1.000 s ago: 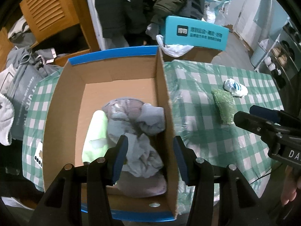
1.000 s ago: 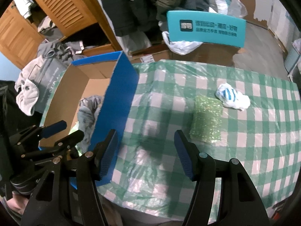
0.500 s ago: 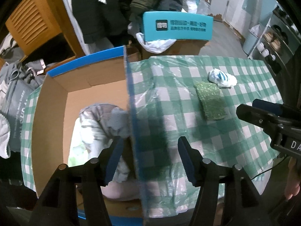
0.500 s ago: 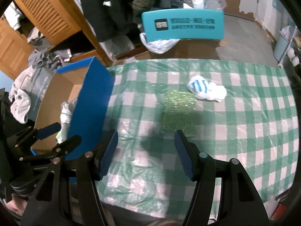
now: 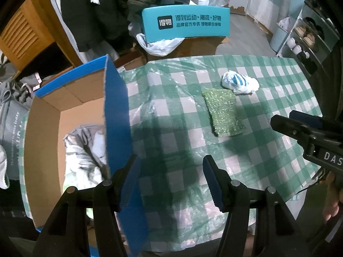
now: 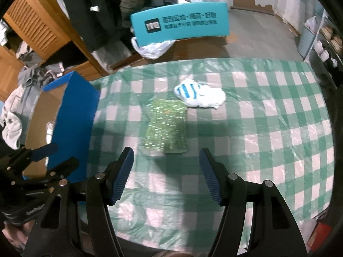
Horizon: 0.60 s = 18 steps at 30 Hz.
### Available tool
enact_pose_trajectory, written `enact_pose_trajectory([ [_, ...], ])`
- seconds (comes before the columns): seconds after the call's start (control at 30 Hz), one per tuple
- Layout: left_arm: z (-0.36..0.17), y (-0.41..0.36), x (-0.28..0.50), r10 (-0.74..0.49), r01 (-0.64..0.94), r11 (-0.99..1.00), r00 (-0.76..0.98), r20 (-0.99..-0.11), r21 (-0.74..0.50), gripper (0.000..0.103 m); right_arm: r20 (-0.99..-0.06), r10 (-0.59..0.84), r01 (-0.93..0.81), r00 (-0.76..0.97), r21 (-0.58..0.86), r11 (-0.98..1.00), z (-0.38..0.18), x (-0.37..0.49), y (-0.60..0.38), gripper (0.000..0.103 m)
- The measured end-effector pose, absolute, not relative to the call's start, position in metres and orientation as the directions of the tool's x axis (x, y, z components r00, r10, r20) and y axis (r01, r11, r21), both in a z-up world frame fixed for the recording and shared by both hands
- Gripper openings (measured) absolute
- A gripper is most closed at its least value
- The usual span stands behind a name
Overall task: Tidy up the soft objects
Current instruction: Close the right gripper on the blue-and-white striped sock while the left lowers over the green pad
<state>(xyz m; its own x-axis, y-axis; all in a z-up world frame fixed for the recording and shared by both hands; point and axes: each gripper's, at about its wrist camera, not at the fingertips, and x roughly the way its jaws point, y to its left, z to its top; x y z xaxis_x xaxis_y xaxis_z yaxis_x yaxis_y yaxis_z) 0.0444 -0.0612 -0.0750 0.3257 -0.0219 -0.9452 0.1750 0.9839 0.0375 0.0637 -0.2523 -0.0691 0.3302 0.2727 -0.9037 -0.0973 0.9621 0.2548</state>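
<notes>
- Right now the green sparkly cloth (image 6: pixel 166 126) lies flat on the worktop (image 6: pixel 268 128), which has a green and white checked cover.
- Its long side runs from 12 o'clock to 6 o'clock in the right wrist view. In the left wrist view (image 5: pixel 223 112) it leans a little, from 11 o'clock to 5 o'clock.
- A white cloth with blue stripes (image 6: pixel 199 94) sits bunched up at 1 o'clock from the green one, just touching its corner.
- The right hand-held gripper (image 6: pixel 166 171) has its jaws apart with nothing between them. The green cloth's near edge is just past its tips.
- The left hand-held gripper (image 5: pixel 171 180) also has its jaws apart and holds nothing. Its left finger (image 5: pixel 130 182) is in front of the blue wall of the cardboard box (image 5: pixel 116 115).
- That box stands at 9 o'clock on the worktop. Grey and white soft things (image 5: pixel 85 147) lie inside it.
- A teal box (image 5: pixel 185 24) at 12 o'clock, beyond the worktop, has white Chinese writing and a dark square logo.
- A grey bag (image 5: pixel 12 137) at 9 o'clock has words that look like "nice today".
- The letters "DAS" show on the right gripper's body at 3 o'clock in the left wrist view.
</notes>
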Motion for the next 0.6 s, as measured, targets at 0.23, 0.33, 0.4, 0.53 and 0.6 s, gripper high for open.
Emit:
enact_pose_trajectory([
  [0.23, -0.089, -0.076, 0.066, -0.014, 0.168, 0.985, 0.311, -0.950, 0.040, 0.071, -0.909, 0.241, -0.088, 0.341, 0.224, 0.971, -0.075, 0.081, -0.270, 0.064],
  [0.33, -0.097, -0.080, 0.077, -0.015, 0.161, 0.986, 0.294, -0.956, 0.034, 0.071, -0.910, 0.234, -0.106, 0.341, 0.210, 0.972, -0.079, 0.092, -0.272, 0.064],
  [0.4, -0.102, -0.082, 0.084, -0.013, 0.158, 0.987, 0.286, -0.958, 0.033, 0.071, -0.913, 0.231, -0.123, 0.337, 0.200, 0.972, -0.081, 0.098, -0.272, 0.064],
  [0.53, -0.109, -0.087, 0.100, -0.013, 0.154, 0.988, 0.283, -0.959, 0.032, 0.071, -0.917, 0.214, -0.143, 0.336, 0.175, 0.974, -0.085, 0.115, -0.270, 0.064],
  [0.6, -0.110, -0.088, 0.109, -0.017, 0.149, 0.988, 0.289, -0.957, 0.027, 0.071, -0.918, 0.212, -0.160, 0.335, 0.167, 0.973, -0.088, 0.127, -0.266, 0.064],
])
